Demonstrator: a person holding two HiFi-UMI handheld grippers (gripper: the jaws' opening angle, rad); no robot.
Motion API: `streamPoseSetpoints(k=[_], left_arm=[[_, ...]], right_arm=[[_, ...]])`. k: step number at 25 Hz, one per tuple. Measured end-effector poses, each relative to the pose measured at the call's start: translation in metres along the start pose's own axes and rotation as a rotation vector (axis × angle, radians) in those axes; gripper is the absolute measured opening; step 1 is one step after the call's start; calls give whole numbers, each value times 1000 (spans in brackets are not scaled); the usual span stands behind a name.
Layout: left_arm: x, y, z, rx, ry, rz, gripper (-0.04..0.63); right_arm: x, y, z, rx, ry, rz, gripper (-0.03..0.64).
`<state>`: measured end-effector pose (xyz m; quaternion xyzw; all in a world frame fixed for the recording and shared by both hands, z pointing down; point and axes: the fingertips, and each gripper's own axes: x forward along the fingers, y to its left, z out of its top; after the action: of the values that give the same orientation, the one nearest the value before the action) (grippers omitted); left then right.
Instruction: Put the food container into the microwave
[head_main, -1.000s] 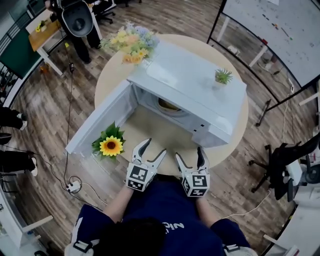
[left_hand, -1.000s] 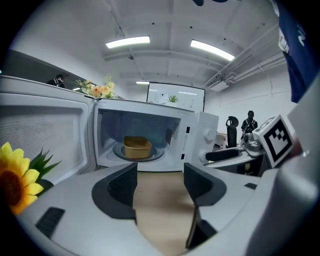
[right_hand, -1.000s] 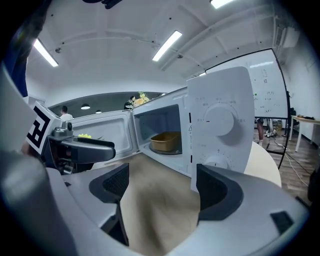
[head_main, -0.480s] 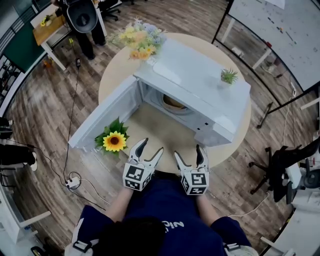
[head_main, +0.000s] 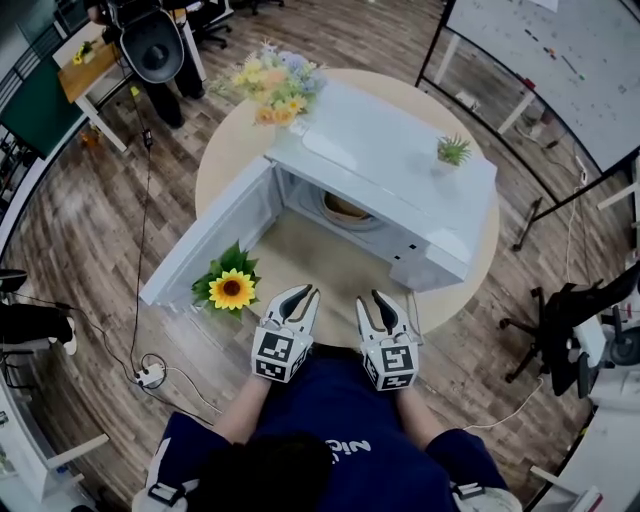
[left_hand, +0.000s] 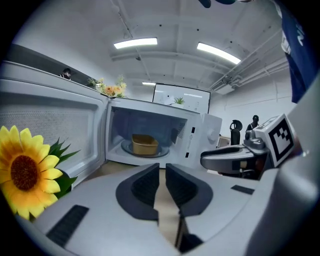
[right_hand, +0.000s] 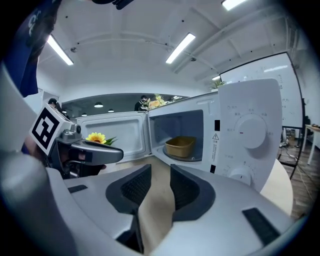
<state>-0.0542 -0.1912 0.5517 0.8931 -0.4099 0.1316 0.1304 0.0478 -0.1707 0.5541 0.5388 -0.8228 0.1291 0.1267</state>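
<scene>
Round surface (head_main: 330, 265); microwave (head_main: 400, 170) door (head_main: 200, 250) open, food container (head_main: 345, 208) inside.
Left tongs (head_main: 300, 293) and right tongs (head_main: 393, 303), empty, jaws just closed to slits, face it squarely before the microwave.

We see a round, pale wooden table (head_main: 330, 268). A white microwave (head_main: 400, 175) stands on it, taking up most of the top, its door (head_main: 205, 240) swung open over the left side. Behind the microwave, at the far edge, sits a bouquet (head_main: 272, 80) of mixed flowers. A sunflower (head_main: 232, 289) with green leaves lies at the near left edge, just beside the door.
</scene>
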Motion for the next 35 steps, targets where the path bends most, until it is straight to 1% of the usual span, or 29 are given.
streamPoseSetpoints(k=[1,2,3,6,11,16,22,26,29,33,35], left_arm=[[1,-2,1,-1,0,-21,28],[1,-5,1,-6,0,-45,11],[2,-8,1,-12,-1,-69,5],[5,-13,2,-16,3,-112,3],[12,-15,2,-8,12,-139,3],[18,-17,4,10,16,-155,3],[22,-14,6,9,8,-154,3],[25,-14,6,10,10,-158,3],[25,-10,7,-3,2,-137,3],[23,4,11,-32,-27,-67,3],[23,9,13,-42,-39,-45,3]], right_arm=[[1,2,1,1,-1,10,112],[2,4,1,7,-3,26,47],[4,5,0,15,-3,43,11],[7,9,0,28,6,72,9],[18,14,-9,36,58,127,9],[21,12,-7,8,65,109,9],[22,0,-6,9,68,57,9],[21,-4,-6,17,66,41,8],[20,-9,-7,22,66,23,8],[18,-17,-8,32,67,-7,8],[18,-20,-8,31,67,-16,8]])
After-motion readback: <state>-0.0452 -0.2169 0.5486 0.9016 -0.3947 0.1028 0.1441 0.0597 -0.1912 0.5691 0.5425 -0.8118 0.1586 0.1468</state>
